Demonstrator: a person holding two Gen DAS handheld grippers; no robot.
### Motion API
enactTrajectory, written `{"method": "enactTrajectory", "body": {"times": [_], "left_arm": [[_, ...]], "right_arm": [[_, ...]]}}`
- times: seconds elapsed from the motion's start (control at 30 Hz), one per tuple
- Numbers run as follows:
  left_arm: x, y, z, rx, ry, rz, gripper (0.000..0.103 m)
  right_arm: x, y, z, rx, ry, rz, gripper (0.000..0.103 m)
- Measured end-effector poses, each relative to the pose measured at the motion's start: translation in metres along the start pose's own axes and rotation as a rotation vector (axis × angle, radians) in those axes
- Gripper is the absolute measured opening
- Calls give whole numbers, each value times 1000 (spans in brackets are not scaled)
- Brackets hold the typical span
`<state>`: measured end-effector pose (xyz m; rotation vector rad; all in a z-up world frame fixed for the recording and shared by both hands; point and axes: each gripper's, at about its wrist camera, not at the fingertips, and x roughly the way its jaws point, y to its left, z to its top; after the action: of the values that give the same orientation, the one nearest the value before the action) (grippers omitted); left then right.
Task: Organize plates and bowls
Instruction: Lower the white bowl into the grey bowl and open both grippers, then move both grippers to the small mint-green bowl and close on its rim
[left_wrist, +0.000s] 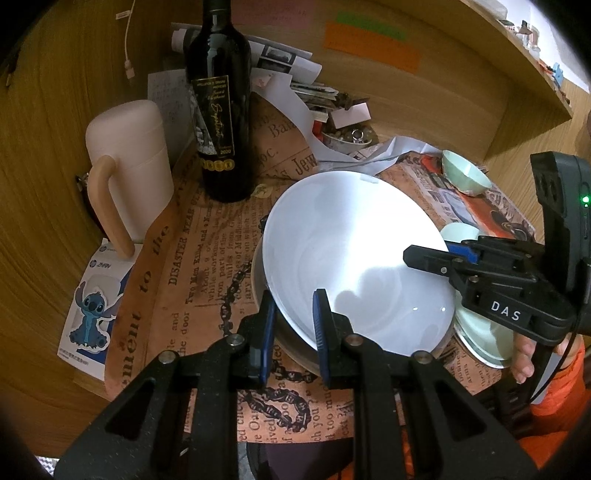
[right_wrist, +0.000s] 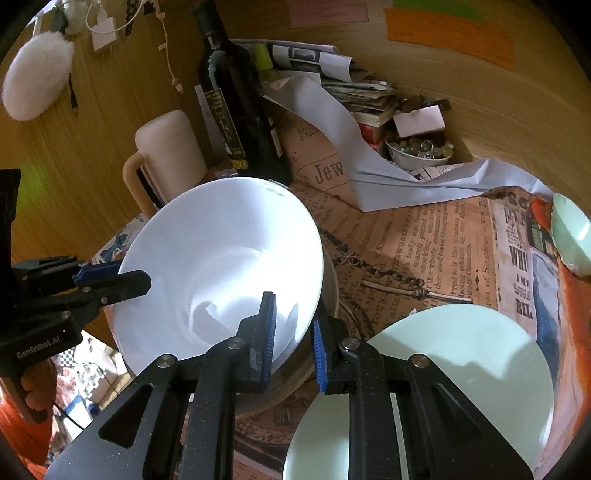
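Left wrist view, from the left edge: a Stitch sticker card (left_wrist: 94, 314) lies flat at the desk's edge, touching the newsprint mat (left_wrist: 192, 266). Behind it stands a pale lidded jug (left_wrist: 133, 162) with a tan handle, upright, and just right of that a dark wine bottle (left_wrist: 219, 110), also upright on the mat. Centre: a white plate (left_wrist: 354, 251), tilted, its far rim raised, over a cream dish (left_wrist: 295, 354) of which only the edge shows beneath. The left gripper (left_wrist: 293, 332) is clamped on the plate's near rim, one blue pad above the rim and one below. Behind, against the wooden back panel, a heap of papers (left_wrist: 288, 70) and a small bowl of trinkets (left_wrist: 347, 138). Further right, the right gripper (left_wrist: 424, 258) comes in from the side, jaws closed on the plate's right rim; a hand (left_wrist: 524, 354) and orange sleeve show under it. A small green bowl (left_wrist: 467, 171) sits tilted on the mat near the right rear, well apart from the plate. Pale green plates (left_wrist: 484, 332) lie flat under the right gripper, partly hidden. Right wrist view, left to right: a white fluffy thing (right_wrist: 37, 81) hangs on the wall; the left gripper (right_wrist: 136, 284) pinches the white plate (right_wrist: 221, 258) at its left rim; the right gripper (right_wrist: 293, 343) grips the near right rim; a green plate (right_wrist: 461, 362) lies flat just beside it; the green bowl (right_wrist: 570, 232) sits at the far right edge.
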<state>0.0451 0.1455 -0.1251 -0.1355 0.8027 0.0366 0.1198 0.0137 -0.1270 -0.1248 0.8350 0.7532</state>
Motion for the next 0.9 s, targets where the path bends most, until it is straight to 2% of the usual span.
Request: {"method": "enactTrajectory", "body": {"times": [0.27, 0.37, 0.57, 0.6, 0.63, 0.67, 0.7, 0.73, 0.9], "left_arm": [[-2, 2, 4, 5, -16, 64, 20], [-6, 6, 5, -9, -29, 52, 20], [-11, 3, 9, -1, -62, 49, 20], [-12, 1, 10, 5, -71, 43, 24], [-14, -1, 12, 10, -82, 35, 33], [-16, -3, 15, 14, -100, 26, 38], [-19, -5, 17, 16, -121, 18, 49], [-21, -8, 19, 18, -139, 11, 54], [-27, -25, 41, 53, -193, -46, 63]], "right_arm": [[-1, 2, 1, -27, -6, -17, 18], [-5, 2, 3, -32, -23, -18, 22], [-8, -4, 4, -13, -14, 5, 23], [-10, -5, 4, -10, -19, -5, 26], [-14, -6, 5, -7, -35, -30, 32], [-20, -8, 5, -4, -60, -46, 45], [-27, -11, 6, 1, -84, -61, 53], [-32, -14, 7, 5, -98, -74, 53], [-60, -45, 11, 61, -161, -174, 53]]}}
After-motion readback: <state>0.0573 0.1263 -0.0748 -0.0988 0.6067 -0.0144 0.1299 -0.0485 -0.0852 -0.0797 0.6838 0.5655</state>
